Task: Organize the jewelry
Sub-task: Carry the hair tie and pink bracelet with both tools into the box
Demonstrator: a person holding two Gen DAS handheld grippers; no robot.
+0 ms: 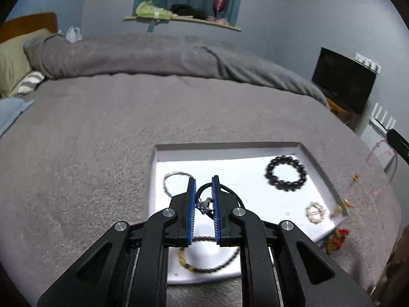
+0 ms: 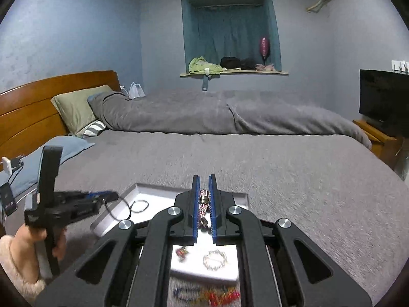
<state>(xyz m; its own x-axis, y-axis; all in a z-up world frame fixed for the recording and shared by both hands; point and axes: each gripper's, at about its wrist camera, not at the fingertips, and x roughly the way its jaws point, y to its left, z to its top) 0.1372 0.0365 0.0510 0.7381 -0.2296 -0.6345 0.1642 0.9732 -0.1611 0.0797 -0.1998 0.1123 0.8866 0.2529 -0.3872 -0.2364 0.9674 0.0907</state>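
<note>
Both tongs are lifting pieces above the shallow white tray (image 1: 317, 163) on the grey bed: left gripper (image 1: 203, 186) pinches a black cord necklace (image 1: 227, 190), right gripper (image 2: 203, 186) pinches a pink beaded string (image 2: 203, 206). Next, each piece probably needs laying apart inside the tray.

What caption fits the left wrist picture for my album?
Left gripper pinches a black cord necklace above a white tray on the grey bed.

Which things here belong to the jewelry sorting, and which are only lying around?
Belong:
white tray
black bead bracelet
gold bracelet
black cord necklace in left gripper
pink chain in right gripper

Lying around:
pillow
television
balloon
</note>
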